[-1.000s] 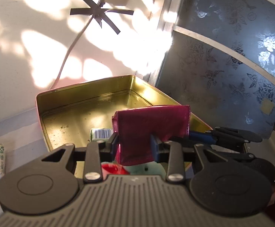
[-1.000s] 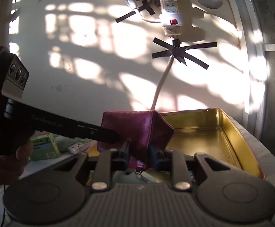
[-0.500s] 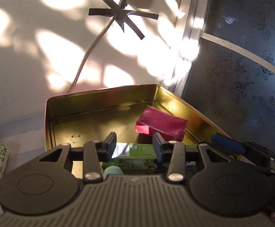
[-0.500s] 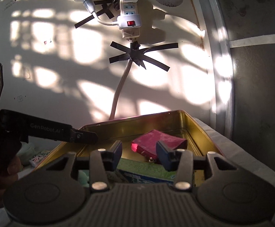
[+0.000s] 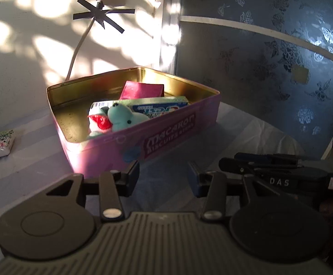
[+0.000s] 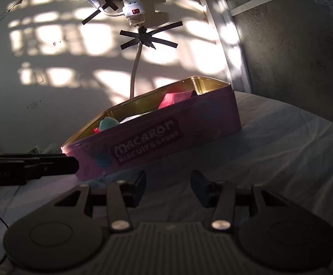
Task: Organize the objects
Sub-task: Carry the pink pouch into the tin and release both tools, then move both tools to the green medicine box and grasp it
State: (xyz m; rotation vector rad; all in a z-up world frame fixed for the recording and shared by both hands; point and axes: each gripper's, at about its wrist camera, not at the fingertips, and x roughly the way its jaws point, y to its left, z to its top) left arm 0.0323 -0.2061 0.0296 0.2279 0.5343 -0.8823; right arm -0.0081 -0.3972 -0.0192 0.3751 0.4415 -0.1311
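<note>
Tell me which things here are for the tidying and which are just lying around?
For tidying:
pink tin
red pouch
toothpaste box
plush toy
small packet

Lying around:
power strip
black tape
bedsheet

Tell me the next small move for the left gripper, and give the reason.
Probably swing the left gripper, its jaws opening with nothing between them, toward the small patterned packet lying on the cloth outside the pink tin. The magenta pouch, toothpaste box and plush toy already sit inside, so that packet looks like the next item.
</note>
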